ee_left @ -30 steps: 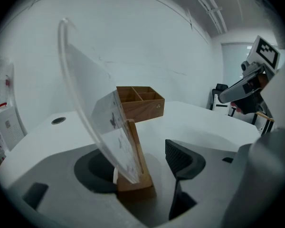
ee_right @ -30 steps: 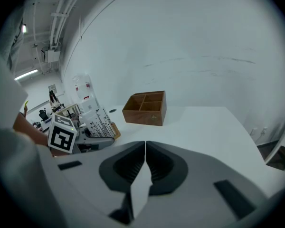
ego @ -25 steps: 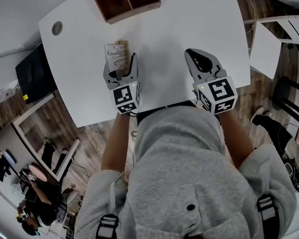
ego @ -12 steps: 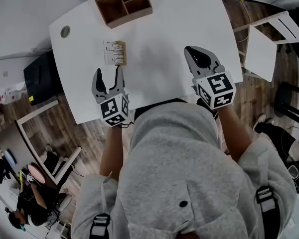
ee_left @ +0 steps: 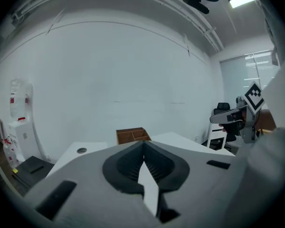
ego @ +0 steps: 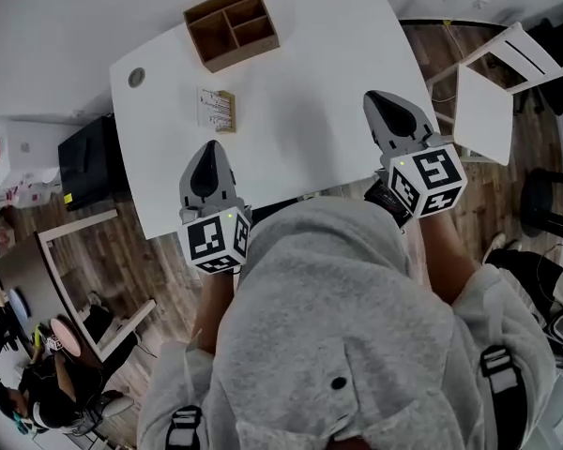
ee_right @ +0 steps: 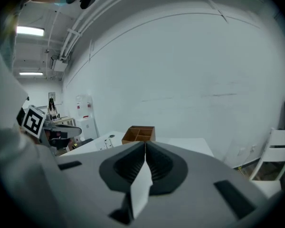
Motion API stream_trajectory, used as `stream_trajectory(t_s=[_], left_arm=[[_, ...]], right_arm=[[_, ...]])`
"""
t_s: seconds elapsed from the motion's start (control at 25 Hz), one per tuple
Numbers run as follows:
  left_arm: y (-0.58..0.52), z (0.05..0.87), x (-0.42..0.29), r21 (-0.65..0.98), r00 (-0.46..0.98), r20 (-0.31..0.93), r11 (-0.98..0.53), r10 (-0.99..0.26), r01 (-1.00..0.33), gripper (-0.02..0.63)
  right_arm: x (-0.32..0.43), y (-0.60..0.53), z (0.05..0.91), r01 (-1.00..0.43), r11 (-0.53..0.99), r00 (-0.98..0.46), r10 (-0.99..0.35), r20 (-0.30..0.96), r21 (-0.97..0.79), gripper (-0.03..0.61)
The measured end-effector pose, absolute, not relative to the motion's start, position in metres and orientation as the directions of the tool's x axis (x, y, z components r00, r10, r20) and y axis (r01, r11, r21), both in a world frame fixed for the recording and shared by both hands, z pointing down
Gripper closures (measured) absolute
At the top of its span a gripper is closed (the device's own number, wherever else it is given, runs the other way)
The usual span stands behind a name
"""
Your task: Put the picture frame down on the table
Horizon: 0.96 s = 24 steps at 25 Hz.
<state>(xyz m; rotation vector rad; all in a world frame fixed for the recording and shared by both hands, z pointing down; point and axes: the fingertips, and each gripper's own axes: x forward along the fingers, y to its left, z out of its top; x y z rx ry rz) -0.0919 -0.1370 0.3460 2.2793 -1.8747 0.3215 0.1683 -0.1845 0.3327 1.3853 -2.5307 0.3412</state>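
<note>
Picture frame lies on white bench, left of centre in the head view, below wooden organiser that sits near the bench's far edge. Frame is apart from both tools, nothing touching it. Round grommet hole sits in the bench top at upper left of the frame.

Left hand-held gripper is over the near bench edge, lower down the picture than the frame and clear of it. Its jaws have just been closing and are now clenched together with nothing between them; the left gripper view shows the tips meeting, organiser just beyond.

Right hand-held gripper hangs over the right side of the bench, well apart from the frame, jaws also clenched tip to tip with nothing in them. Organiser shows past them in the right gripper view.

White chair stands at right on wood floor. Person's grey hoodie fills the lower centre
</note>
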Motion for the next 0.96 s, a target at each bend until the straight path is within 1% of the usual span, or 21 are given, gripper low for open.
stream_trajectory(t_s=[0.24,0.44,0.96], left_arm=[[-0.131,0.324,-0.087,0.011,0.180,0.231,-0.182,-0.956,-0.983,0.592],[-0.131,0.332,-0.089,0.042,0.180,0.246,-0.175,-0.953,-0.984,0.592],[-0.142,0.339,-0.091,0.034,0.176,0.259,-0.173,-0.950,-0.984,0.592]], right_arm=[[0.175,-0.172,0.321,-0.860,0.503,-0.505,-0.818,0.277,-0.083,0.551],[0.178,-0.170,0.318,-0.865,0.497,-0.495,-0.827,0.266,-0.068,0.551],[0.173,-0.178,0.323,-0.861,0.503,-0.502,-0.818,0.280,-0.072,0.551]])
